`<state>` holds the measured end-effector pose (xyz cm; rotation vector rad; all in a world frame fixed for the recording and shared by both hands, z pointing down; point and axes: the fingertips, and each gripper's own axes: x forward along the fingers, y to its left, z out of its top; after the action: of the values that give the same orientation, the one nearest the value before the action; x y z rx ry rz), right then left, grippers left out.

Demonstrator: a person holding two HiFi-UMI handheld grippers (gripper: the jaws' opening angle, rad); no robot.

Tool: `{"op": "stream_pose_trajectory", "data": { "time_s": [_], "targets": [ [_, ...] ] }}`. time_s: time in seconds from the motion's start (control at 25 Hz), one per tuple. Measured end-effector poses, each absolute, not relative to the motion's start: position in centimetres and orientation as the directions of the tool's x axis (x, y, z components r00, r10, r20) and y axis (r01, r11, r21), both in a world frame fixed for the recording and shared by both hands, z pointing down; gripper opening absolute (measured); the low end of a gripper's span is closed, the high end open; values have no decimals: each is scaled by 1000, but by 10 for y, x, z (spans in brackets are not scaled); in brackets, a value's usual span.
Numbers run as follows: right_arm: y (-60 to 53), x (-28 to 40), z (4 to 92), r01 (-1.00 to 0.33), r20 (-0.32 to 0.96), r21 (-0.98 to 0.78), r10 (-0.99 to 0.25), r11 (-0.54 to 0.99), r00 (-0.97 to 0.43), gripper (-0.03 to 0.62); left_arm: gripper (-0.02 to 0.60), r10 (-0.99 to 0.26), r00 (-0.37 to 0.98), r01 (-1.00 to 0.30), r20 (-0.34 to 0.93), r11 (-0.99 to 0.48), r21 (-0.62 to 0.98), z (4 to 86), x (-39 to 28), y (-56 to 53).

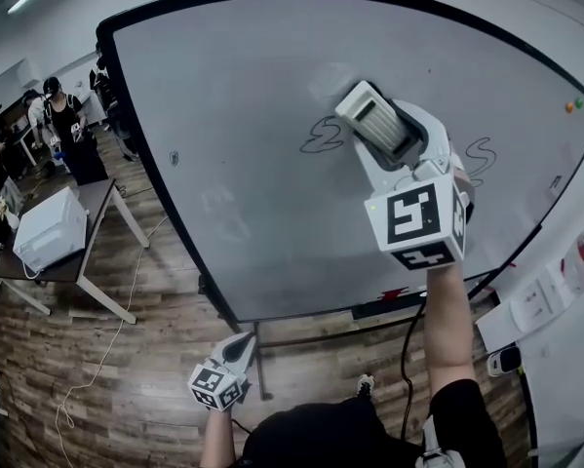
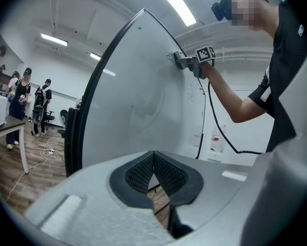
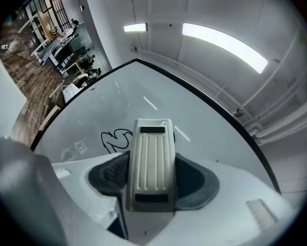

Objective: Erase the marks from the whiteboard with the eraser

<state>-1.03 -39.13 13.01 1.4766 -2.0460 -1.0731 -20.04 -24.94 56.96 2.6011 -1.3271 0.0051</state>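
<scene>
A large whiteboard (image 1: 262,164) stands upright with black squiggle marks (image 1: 323,136) near its middle and another squiggle (image 1: 481,154) further right. My right gripper (image 1: 384,135) is raised against the board, shut on a white ribbed eraser (image 1: 374,117) just right of the first mark. In the right gripper view the eraser (image 3: 152,163) sits between the dark pads, with the black mark (image 3: 116,139) to its left. My left gripper (image 1: 235,352) hangs low below the board, jaws together on nothing; its pads (image 2: 143,173) touch at the tips.
A table (image 1: 72,252) with a white box (image 1: 50,230) stands left of the board, with people (image 1: 62,115) behind it. Coloured magnets (image 1: 574,105) sit at the board's upper right. A cable (image 1: 106,349) trails over the wood floor.
</scene>
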Motion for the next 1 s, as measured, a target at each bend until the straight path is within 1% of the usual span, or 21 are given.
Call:
{"op": "stream_pose_trajectory", "data": {
  "time_s": [0.16, 0.4, 0.68, 0.8, 1.0],
  "targets": [
    [-392, -13, 128, -606, -100, 782, -931, 144, -350, 253, 11, -816, 569, -814, 101, -542, 208, 572, -211, -254],
    [-393, -23, 135, -565, -72, 814, -944, 132, -323, 253, 11, -803, 587, -803, 105, -561, 201, 574, -202, -262],
    [-389, -50, 168, -481, -48, 870, -950, 113, -310, 253, 11, -804, 583, -806, 117, -555, 207, 576, -203, -255],
    [-387, -68, 195, -435, -16, 889, -943, 139, -333, 253, 11, -810, 573, -813, 121, -544, 206, 577, -207, -253],
    [-383, -84, 220, -399, 28, 900, -939, 172, -343, 253, 11, -809, 574, -813, 128, -545, 203, 576, -207, -250]
  ]
}}
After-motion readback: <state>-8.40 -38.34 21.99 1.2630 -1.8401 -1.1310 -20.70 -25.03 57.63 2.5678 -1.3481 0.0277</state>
